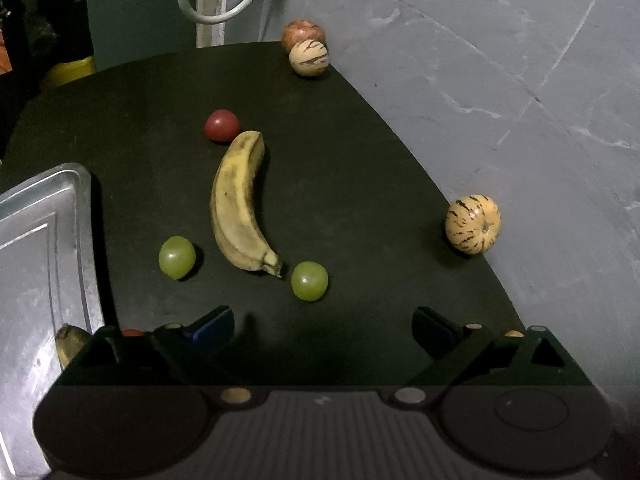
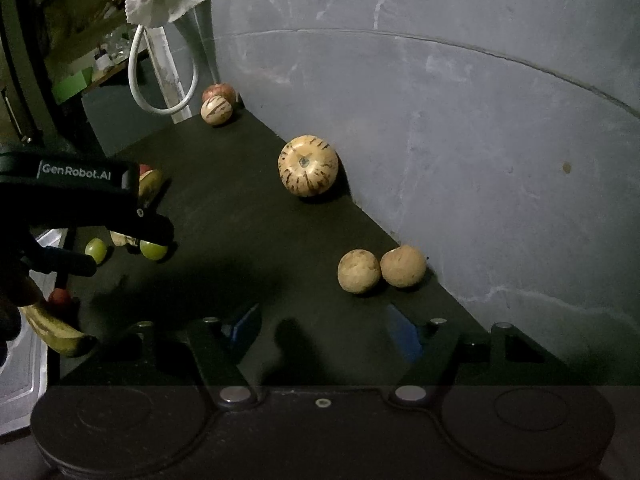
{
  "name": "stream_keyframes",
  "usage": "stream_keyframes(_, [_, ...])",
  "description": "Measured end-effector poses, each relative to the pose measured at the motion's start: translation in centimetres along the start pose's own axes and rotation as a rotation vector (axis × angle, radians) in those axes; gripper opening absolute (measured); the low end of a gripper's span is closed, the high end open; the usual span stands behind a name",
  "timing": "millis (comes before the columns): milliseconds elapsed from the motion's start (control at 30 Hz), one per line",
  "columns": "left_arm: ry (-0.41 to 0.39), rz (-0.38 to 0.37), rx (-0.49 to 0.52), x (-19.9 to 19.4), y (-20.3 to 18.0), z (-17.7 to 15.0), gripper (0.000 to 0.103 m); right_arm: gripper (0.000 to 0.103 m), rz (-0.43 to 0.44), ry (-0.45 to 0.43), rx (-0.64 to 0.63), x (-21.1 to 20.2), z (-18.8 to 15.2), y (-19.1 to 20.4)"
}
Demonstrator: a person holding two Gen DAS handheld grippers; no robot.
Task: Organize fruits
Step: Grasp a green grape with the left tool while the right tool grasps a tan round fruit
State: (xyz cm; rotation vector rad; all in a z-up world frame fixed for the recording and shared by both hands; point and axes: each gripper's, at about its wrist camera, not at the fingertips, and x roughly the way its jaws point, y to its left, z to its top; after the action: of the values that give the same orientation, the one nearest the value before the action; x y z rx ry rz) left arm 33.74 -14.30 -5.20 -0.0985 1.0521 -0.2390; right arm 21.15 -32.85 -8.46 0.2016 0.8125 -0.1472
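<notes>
A yellow, brown-flecked banana [image 1: 240,204] lies lengthwise in the middle of the dark table [image 1: 340,152], its stem end nearest the left gripper [image 1: 322,326]. Two green grapes flank that end: one grape [image 1: 177,257] to its left and another grape [image 1: 309,281] just beside the stem tip. A small red fruit [image 1: 221,125] sits close to the banana's far end, whether touching cannot be told.

Along the grey wall [image 1: 500,80] the count runs so: one large striped melon [image 1: 473,224] at the table's edge, one smaller striped fruit [image 1: 309,57] in the far corner with a reddish apple [image 1: 303,32] right behind it, and two tan round fruits, [image 2: 359,271] and [image 2: 403,266], touching each other (these show only in the right wrist view). A metal tray [image 1: 40,240] stands at the left, holding a second banana [image 2: 56,330]; another red fruit [image 2: 60,297] shows just beside it, partly hidden by the gripper.

The left gripper's jaws stand wide apart above the table, nothing between them; the nearer grape lies just ahead of the gap. The right gripper [image 2: 320,326] has its jaws partway apart, also empty, with bare tabletop ahead and the two tan fruits a little beyond its right finger. Nothing blocks either one's way.

A white cable loop [image 1: 218,0] hangs behind the table.
</notes>
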Motion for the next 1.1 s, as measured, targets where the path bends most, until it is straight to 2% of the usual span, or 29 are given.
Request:
stream_keyframes(133, [-0.004,0.018,-0.015,0.4,0.1,0.3,0.097,0.068,0.007,0.000,0.015,0.3,0.2,-0.3])
stream_keyframes(467, [0.004,0.024,-0.094,1.8,0.7,0.8,0.079,0.063,0.007,-0.008,0.055,1.7,0.7,-0.3])
stream_keyframes(700, [-0.008,0.031,-0.143,2.5,0.9,0.7,0.071,0.062,0.004,-0.035,0.064,2.5,1.1,0.0])
stream_keyframes(900, [-0.027,0.044,-0.166,2.8,1.0,1.0,0.060,0.047,-0.005,-0.053,0.044,2.9,1.2,0.3])
stream_keyframes(967, [-0.035,0.049,-0.187,2.8,1.0,1.0,0.053,0.046,-0.009,-0.057,0.038,2.9,1.2,0.4])
stream_keyframes(1100, [-0.043,0.058,-0.202,2.8,1.2,1.0,0.046,0.043,-0.014,-0.062,0.033,2.9,1.1,0.5])
